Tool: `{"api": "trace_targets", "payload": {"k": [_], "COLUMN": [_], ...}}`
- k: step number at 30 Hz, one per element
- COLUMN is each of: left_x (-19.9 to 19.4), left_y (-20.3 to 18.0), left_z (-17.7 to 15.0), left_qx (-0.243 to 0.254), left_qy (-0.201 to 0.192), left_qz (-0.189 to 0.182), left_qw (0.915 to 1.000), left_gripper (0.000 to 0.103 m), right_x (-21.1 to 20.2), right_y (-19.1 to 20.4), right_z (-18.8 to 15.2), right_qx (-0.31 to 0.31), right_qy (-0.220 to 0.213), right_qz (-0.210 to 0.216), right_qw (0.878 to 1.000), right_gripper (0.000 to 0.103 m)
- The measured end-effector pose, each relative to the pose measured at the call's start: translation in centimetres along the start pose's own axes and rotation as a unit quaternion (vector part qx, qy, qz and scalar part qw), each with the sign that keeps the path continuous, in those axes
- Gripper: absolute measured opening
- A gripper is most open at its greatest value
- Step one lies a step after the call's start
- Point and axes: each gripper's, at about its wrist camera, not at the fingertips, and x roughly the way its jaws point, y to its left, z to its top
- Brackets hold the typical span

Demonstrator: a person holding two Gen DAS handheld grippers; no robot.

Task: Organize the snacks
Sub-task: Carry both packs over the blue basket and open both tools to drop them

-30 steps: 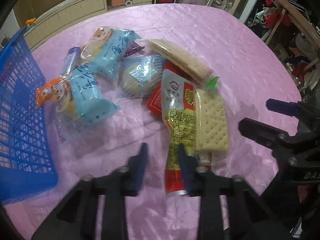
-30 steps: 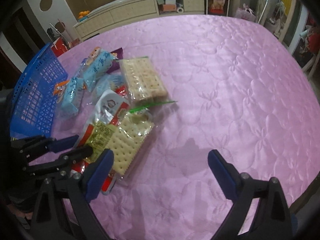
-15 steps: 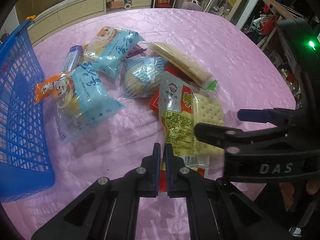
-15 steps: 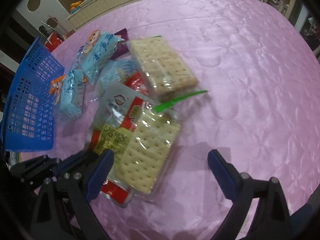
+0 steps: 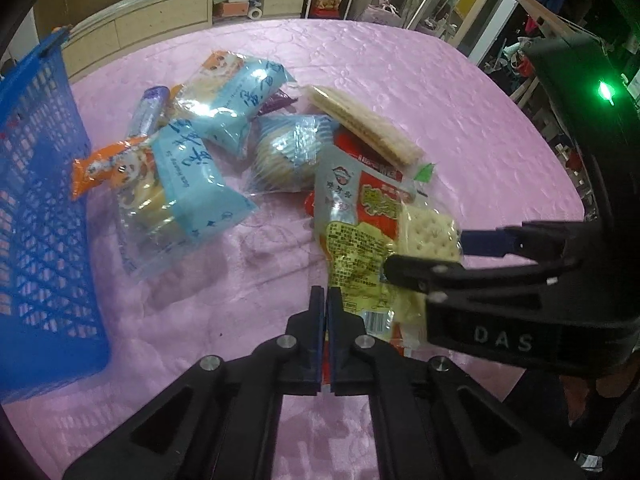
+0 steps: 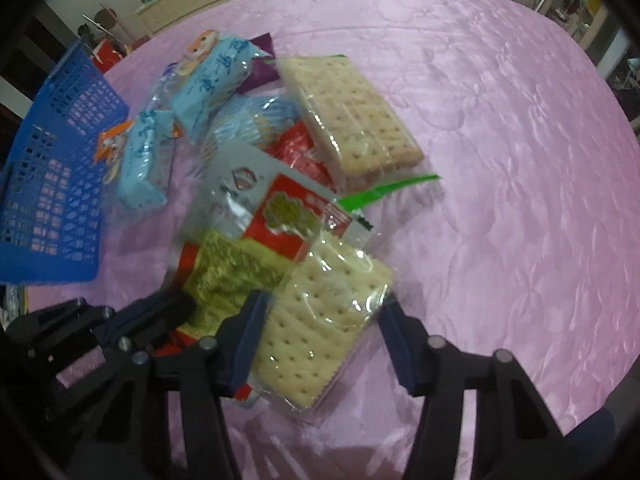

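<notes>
R tongs [image 6: 320,332] closing round cracker pack [image 6: 320,320]

A pink quilted cloth [image 5: 420,80] covers the round table. Beyond its far edge stands a long pale cabinet [image 5: 168,12] with open shelves.

Open passage: the pink tablecloth [image 6: 500,128] lies bare across its whole far and right-hand stretch, and a strip stays free between the blue basket [image 5: 36,208] and the snack heap [image 5: 248,148]. Obstructions: the basket wall along the left edge (tilted, mesh sides); the heap in the middle, packets overlapping; the cracker pack [image 6: 320,320] just beside it.
</notes>
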Motion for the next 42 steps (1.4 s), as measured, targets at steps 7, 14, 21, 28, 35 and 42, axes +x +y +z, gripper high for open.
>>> {"api": "trace_targets", "payload": {"k": [7,14,21,28,35,42], "left_x": [-3.8,-8.1,-13.8,-19.3,-23.9,-26.3], "left_y": [-0.3,-1.0,-1.4,-0.9,2.0,6.5], "left_z": [-0.7,-0.9,-1.1,-1.4,-1.3,-1.5], "left_qx": [-0.001,-0.001,0.000,-0.006,-0.019,-0.031], "left_qy": [-0.029,-0.064,-0.120,-0.164,-0.193,-0.201], "left_qz": [0.016,0.032,0.049,0.060,0.094,0.119], "left_qw": [0.9994,0.9974,0.9916,0.9845,0.9764,0.9718], "left_gripper": [0.001,0.001,0.001,0.001,0.001,0.001], "right_x": [-4.0,-8.2,-13.5,-18.0,-20.5,-20.4], "right_y": [0.3,1.6,4.5,8.0,12.6,17.3], "right_z": [-2.4,-4.4,-4.7,-4.8,-3.4,-1.2], "right_qx": [-0.026,-0.066,-0.117,-0.171,-0.217,-0.248], "right_qy": [-0.043,-0.100,-0.174,-0.245,-0.276,-0.284], "right_qz": [0.012,0.015,0.002,-0.003,0.005,0.020], "right_qw": [0.999,0.993,0.978,0.954,0.936,0.926], "right_gripper": [0.061,0.061,0.061,0.061,0.061,0.061]}}
